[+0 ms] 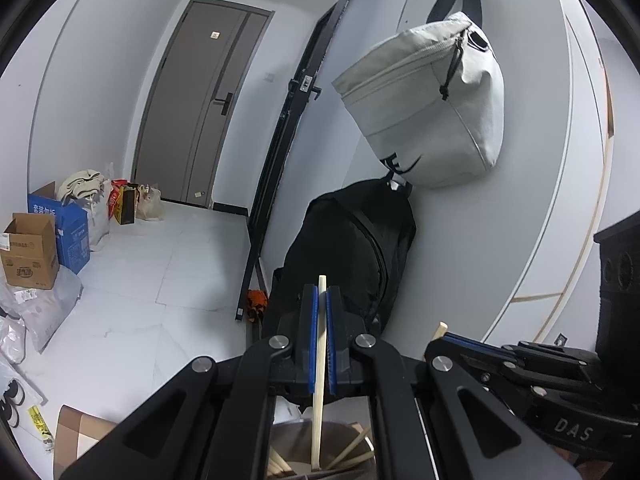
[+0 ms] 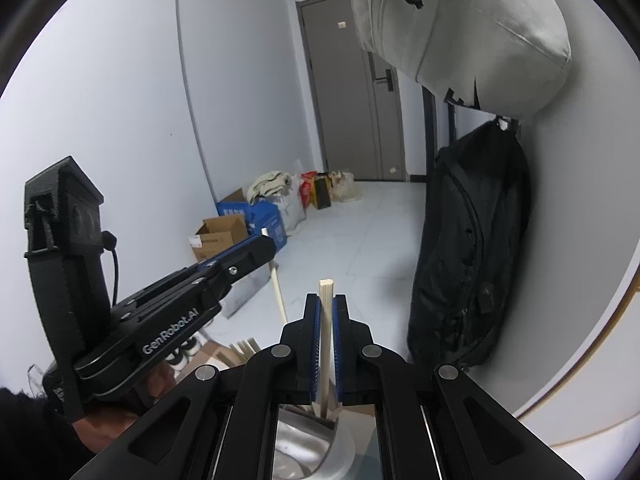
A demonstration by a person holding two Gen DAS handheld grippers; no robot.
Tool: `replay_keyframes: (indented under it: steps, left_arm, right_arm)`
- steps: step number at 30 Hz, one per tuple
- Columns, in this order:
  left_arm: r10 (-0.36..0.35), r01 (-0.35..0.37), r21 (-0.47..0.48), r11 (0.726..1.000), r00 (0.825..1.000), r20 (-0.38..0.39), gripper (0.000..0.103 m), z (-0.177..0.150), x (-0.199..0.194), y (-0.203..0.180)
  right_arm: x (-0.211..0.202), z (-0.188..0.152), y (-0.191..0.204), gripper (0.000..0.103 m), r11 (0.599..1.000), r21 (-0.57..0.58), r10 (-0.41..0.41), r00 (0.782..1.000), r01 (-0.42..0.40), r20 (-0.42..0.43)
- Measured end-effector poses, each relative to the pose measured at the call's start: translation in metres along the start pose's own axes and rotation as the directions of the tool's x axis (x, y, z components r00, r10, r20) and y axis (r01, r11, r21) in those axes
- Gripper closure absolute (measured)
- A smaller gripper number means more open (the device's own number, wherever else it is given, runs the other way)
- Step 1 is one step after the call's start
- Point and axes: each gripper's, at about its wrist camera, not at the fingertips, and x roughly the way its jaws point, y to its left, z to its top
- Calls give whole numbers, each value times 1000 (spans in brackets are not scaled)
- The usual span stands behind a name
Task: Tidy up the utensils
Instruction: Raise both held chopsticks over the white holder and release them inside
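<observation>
Currently: left gripper (image 1: pixel 320 300) clamped on one chopstick (image 1: pixel 319 376), right gripper (image 2: pixel 327 308) clamped on another chopstick (image 2: pixel 327 344), both sticks upright above a near holder (image 1: pixel 348 430) containing more chopsticks.

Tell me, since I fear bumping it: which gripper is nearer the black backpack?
Right. The black backpack hangs just right of the right gripper; the left gripper is on the right gripper's other side, farther away.

My left gripper (image 1: pixel 320 300) and right gripper (image 2: pixel 327 312) each pinch a pale wooden chopstick (image 1: pixel 319 380), angled slightly downward.
</observation>
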Motion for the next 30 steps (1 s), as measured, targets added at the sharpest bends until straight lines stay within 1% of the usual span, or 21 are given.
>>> replay_keyframes:
  steps: [6,10,13,21,26,28,30]
  left_arm:
    - [-32,33,27,999,999,-41,103,-10,-3,-2]
    - [-63,65,26,998,997,-49,103,-11,-8,-3]
    - [-61,63,34,997,997,-57,103,-10,-10,-5]
    - [-84,87,33,996,993,-87,103,-8,-11,-8]
    - [-99,103,24,994,989,-109,103,-8,-9,-8]
    - [-90,94,31,995,988,-125,103,-10,-6,-8]
    - [-93,97,19,995,985,-145,103,-13,-4,-6]
  right_arm:
    - [4,-10,-2,98,1000,6,4,1000,-4,-20]
    - [5,-16,-2,98,1000,24,20,999,-19,-28]
    - [8,-21,-2,98,999,39,28,999,-26,-38]
    - [2,-25,-1,98,998,54,40,999,-38,-26]
    - [0,-22,2,103,997,50,62,998,-62,-14]
    - [0,-21,4,103,996,48,70,997,-69,-15]
    - [1,-23,4,103,996,59,65,998,-63,-19]
